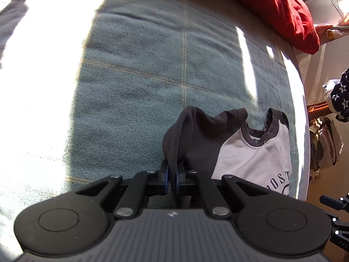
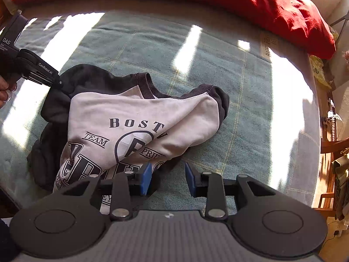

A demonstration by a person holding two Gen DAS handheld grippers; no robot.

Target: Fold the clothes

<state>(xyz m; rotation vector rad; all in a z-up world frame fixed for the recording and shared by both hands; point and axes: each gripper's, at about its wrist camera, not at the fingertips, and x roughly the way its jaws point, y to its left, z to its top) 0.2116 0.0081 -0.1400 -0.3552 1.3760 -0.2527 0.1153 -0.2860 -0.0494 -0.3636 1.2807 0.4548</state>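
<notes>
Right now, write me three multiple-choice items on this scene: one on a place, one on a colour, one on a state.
1. Where does the sweatshirt lie?
A. on the green blanket
B. on a chair
C. in a basket

2. What colour is the pillow at the far edge?
A. blue
B. red
C. yellow

3. How does the left gripper stand?
A. wide open, holding nothing
B. open above the pillow
C. shut on the dark sleeve

Answers: 1 A, blanket shows all around it; 2 B, plainly red in both views; 3 C, dark cloth is pinched between its jaws.
</notes>
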